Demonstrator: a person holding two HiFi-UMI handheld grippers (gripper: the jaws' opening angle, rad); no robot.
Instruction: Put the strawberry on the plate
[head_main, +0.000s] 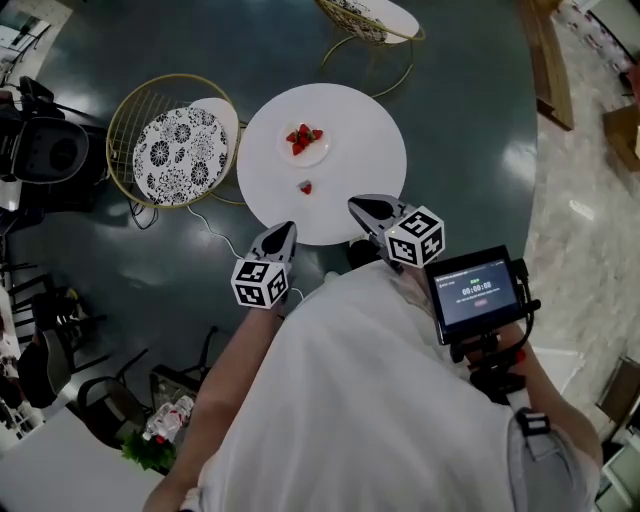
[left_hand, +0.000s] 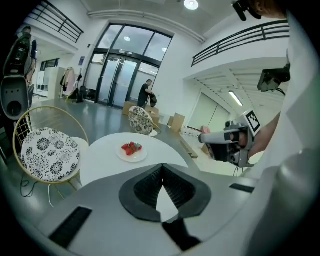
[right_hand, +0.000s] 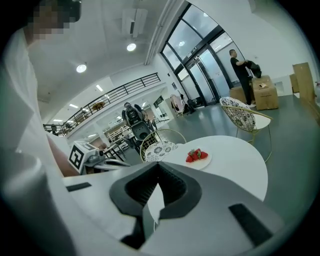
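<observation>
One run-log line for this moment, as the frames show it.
phase: pre-grasp | left gripper: shut, empty | right gripper: shut, empty | strawberry: loose on table | plate: holds other strawberries

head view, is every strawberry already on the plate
No, one strawberry lies on the bare white table, apart from the plate that holds the other strawberries.

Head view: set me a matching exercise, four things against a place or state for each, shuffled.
1 loose strawberry
2 plate
3 patterned cushion
4 left claw

A on the wire chair
B shut, empty
C on the bare table, outside the plate
D carries a heap of strawberries

Pairs: 1-C, 2-D, 3-A, 4-B.
</observation>
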